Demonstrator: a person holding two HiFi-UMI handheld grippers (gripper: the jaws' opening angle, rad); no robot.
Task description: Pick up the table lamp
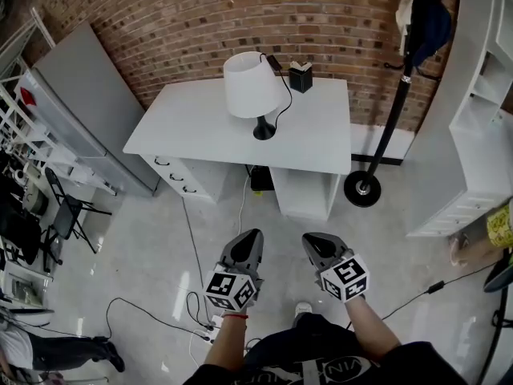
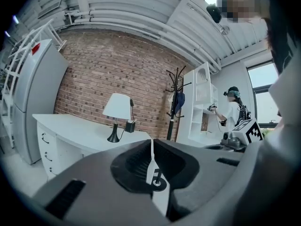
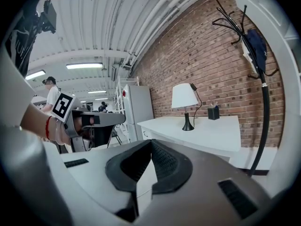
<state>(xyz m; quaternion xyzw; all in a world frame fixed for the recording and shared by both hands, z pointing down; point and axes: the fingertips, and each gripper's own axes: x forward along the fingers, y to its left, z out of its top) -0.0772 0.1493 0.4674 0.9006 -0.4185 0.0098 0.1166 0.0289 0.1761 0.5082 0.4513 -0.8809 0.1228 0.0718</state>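
A table lamp with a white shade (image 1: 252, 84) and a black base stands upright near the back of a white desk (image 1: 321, 143), its cord trailing toward the wall. The lamp (image 2: 117, 108) shows small and far in the left gripper view, and the lamp (image 3: 184, 97) likewise in the right gripper view. My left gripper (image 1: 252, 237) and my right gripper (image 1: 311, 241) hover side by side over the floor, well short of the desk. Both are shut with nothing between the jaws.
A small black box (image 1: 300, 77) sits on the desk behind the lamp. A coat stand (image 1: 362, 188) rises right of the desk, a white shelf unit (image 1: 473, 135) further right. A grey cabinet (image 1: 88, 103) stands left. Cables (image 1: 192, 295) lie on the floor. Folding chairs (image 1: 68, 215) are at left.
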